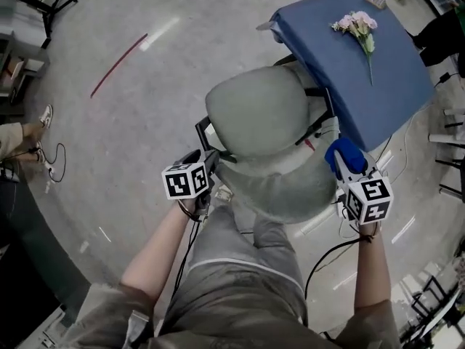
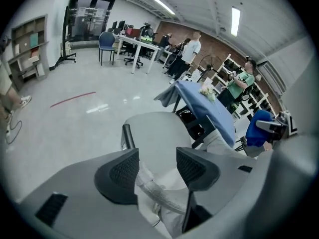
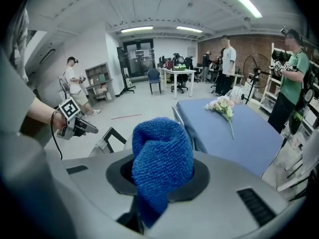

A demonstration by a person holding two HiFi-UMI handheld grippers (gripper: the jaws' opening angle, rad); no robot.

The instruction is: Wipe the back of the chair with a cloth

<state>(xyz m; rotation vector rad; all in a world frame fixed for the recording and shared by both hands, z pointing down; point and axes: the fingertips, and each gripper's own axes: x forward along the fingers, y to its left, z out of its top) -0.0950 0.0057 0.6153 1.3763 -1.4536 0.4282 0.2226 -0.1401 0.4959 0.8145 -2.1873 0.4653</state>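
The grey chair [image 1: 261, 111] fills the middle of the head view. Its seat is toward the top and its rounded backrest [image 1: 280, 189] sits lower, closest to the person's legs. To the upper right, touching or just beside the chair's far side, stands a counter [image 1: 341, 67] under a blue cover, with a small bunch of flowers [image 1: 357, 26] lying near its far end.

The main risk, as I judge it, is the chair turning or sliding away once the cloth presses on the backrest, since nothing grips the chair now. It would then swing toward the counter. A second risk is the cloth itself. It is held as a bunched wad, so a hard drag across the backrest could pull it loose from the pinch. A dark cable [image 1: 323, 260] hanging near the person's legs at the lower right could also snag during a wide sweep.

The blue cloth [image 3: 162, 158] is pinched in the right claw [image 3: 162, 180], whose jaws are pressed onto it so that the wad bulges above them. It hangs at the backrest's right edge, in the centre-right of the head view, and no wiping contact is evident.

The left claw [image 2: 157, 171] sits at the chair's left side with its jaws moderately spread. Pale chair frame shows in the gap, but I cannot tell whether it touches.
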